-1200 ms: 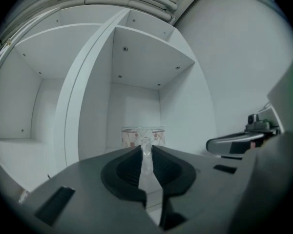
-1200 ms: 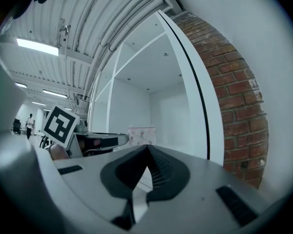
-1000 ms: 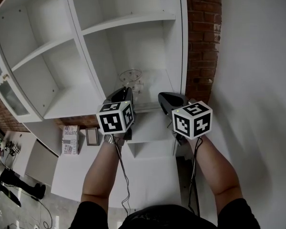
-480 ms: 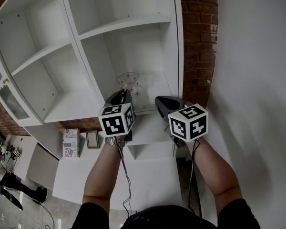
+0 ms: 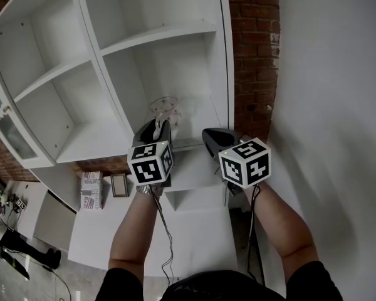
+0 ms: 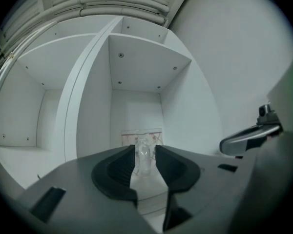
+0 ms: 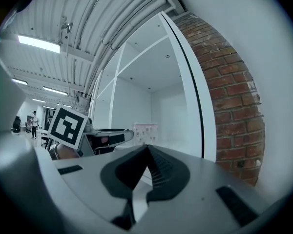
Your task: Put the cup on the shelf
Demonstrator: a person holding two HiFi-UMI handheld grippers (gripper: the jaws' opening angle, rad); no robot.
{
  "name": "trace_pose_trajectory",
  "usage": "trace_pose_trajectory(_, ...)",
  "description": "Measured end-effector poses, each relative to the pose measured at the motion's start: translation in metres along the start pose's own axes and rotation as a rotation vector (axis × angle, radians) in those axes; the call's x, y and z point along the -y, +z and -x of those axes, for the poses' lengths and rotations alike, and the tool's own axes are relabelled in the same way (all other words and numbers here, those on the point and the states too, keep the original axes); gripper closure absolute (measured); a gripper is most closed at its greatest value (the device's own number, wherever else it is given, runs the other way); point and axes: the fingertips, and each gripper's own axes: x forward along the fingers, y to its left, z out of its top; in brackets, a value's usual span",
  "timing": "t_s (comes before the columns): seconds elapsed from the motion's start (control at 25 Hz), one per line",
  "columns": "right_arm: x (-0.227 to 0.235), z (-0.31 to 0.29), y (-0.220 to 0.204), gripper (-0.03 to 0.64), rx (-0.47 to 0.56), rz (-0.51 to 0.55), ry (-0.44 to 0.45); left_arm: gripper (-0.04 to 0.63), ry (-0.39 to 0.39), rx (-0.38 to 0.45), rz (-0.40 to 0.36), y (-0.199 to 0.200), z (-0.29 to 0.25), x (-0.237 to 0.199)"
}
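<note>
Black pads of our left tool (image 6: 145, 153) sit closed on a narrow clear part of the cup (image 6: 142, 136), most likely its handle, which fills the slim gap between the jaws. Our right tool (image 7: 145, 149) is shut on nothing, its jaws meeting at the tip, and it hangs just outside the shelf (image 5: 200, 121) at the front right edge of that compartment. From the head view, the cup is inside the shelf's lower right compartment, near the front of the board, with the left tool reaching in from the front. We cannot tell whether its base is touching the board or just above it. We judge the cup to be thin glass with a faint pinkish print: light, stiff, smooth enough to slip in the pads, and easy to chip on the board or side panel. The handle seems the right place to hold it, since it keeps the pads off the fragile rim, but a one-sided grip may let the body swing or tilt. We would want it set down upright and gently before letting go. Beyond the shelf's right side panel runs a red brick wall (image 5: 254, 55).
</note>
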Motion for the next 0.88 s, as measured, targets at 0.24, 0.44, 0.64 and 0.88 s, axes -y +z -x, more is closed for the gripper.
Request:
trace_pose_trajectory(0.24,-0.009,0.008,0.0,0.617,-0.004,0.019,0.008,0.48,0.02,0.01,-0.019,0.003,0.02,0.001)
trace_pose_trajectory(0.44,-0.022,0.02,0.0,0.617,-0.007,0.025,0.03,0.48,0.051,0.003,-0.044,0.001,0.049,0.001)
trace_pose_trajectory(0.64,-0.039,0.04,-0.007,0.617,-0.013,0.018,0.073,0.483,0.079,-0.004,-0.039,-0.003,0.091,0.009)
trace_pose_trajectory(0.88,-0.074,0.066,-0.017,0.617,-0.023,0.024,0.125,0.563,0.116,-0.013,-0.028,-0.008,0.156,0.017)
